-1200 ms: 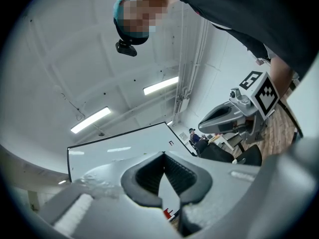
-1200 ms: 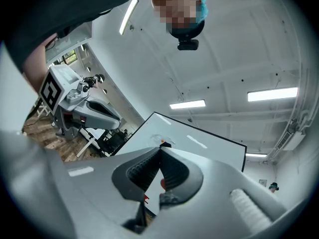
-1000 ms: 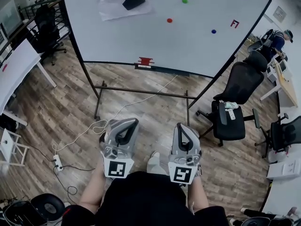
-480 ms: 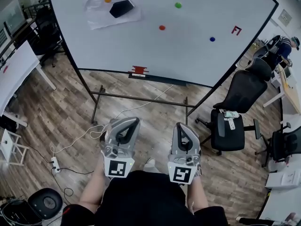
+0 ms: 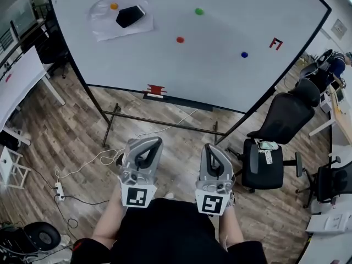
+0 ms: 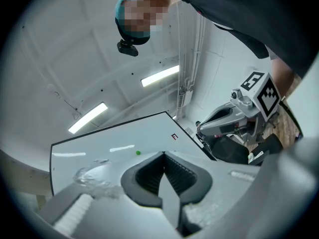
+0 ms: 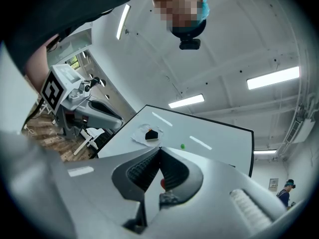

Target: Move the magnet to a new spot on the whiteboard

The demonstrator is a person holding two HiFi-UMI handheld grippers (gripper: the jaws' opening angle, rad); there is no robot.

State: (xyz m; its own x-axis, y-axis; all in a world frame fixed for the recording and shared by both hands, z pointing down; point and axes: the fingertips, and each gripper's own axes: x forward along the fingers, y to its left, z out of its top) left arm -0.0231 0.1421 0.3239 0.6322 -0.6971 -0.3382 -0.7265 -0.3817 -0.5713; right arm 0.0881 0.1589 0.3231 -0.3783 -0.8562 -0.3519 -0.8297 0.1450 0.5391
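Note:
The whiteboard (image 5: pixel 231 21) stands ahead on a wheeled frame. It carries several small round magnets: orange (image 5: pixel 114 6), green (image 5: pixel 199 11), red (image 5: pixel 180 39) and blue (image 5: pixel 244 54). A black eraser (image 5: pixel 130 16) sits on a clear sheet beside the orange magnet. My left gripper (image 5: pixel 149 142) and right gripper (image 5: pixel 212 147) are held side by side close to the body, well short of the board, both shut and empty. In the left gripper view the jaws (image 6: pixel 163 154) meet below the green magnet (image 6: pixel 138 153). In the right gripper view the jaws (image 7: pixel 159 149) meet; the red magnet (image 7: pixel 162 182) shows behind them.
Black office chairs (image 5: pixel 280 109) stand at the right beside the board's foot. A white desk (image 5: pixel 16 76) runs along the left. A cable and power strip (image 5: pixel 58 191) lie on the wooden floor. A red item (image 5: pixel 157 88) rests on the board's lower ledge.
The whiteboard has slid down and to the left in the head view as the person stepped forward. Both grippers keep their place before the body, still shut.

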